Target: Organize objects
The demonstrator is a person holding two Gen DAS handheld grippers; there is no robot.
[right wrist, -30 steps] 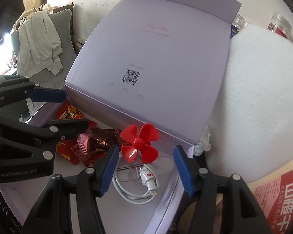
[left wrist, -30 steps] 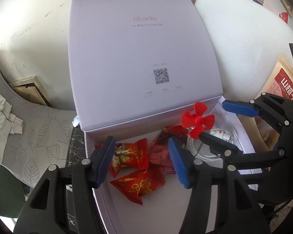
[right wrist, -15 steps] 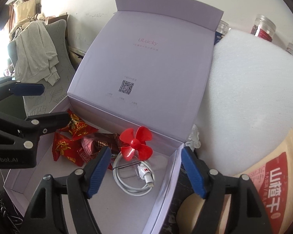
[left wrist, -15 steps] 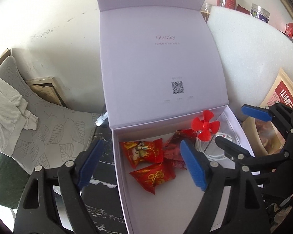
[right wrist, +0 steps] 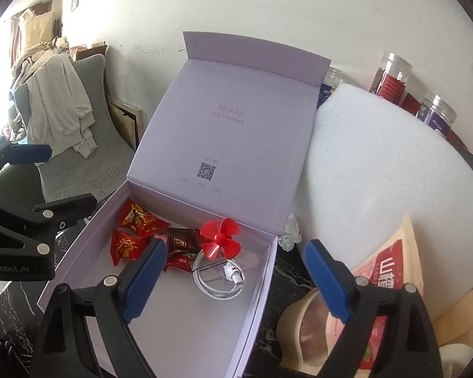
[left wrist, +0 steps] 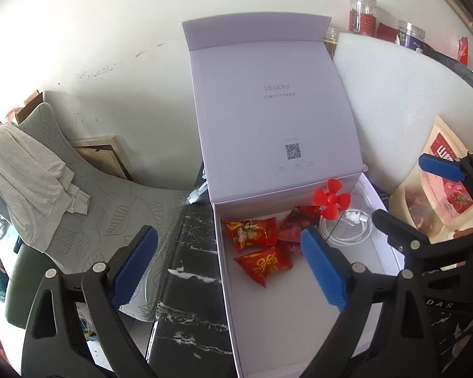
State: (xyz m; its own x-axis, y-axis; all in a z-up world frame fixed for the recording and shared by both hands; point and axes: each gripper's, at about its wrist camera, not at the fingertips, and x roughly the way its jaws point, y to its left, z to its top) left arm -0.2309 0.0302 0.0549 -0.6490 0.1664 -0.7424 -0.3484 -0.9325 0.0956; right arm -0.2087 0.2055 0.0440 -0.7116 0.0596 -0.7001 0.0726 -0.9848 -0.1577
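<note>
Home rm: chair (left wrist: pixel 116 208) w/ clothes (left wrist: pixel 25 170), snack jars (right wrist: pixel 391 75).

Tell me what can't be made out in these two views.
- Small print under the QR code on the lid: too small, both views.
- Snack bag: partly behind the right fingers, right view; cut by the edge, left view.
- Dark candy: label blurred.
- Jars: contents unclear.

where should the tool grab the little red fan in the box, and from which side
Grip the red fan at its hub, coming from above. The blades are thin and spread, so they would likely flex. The box wall stands close behind, and the white cable lies beneath.
</note>
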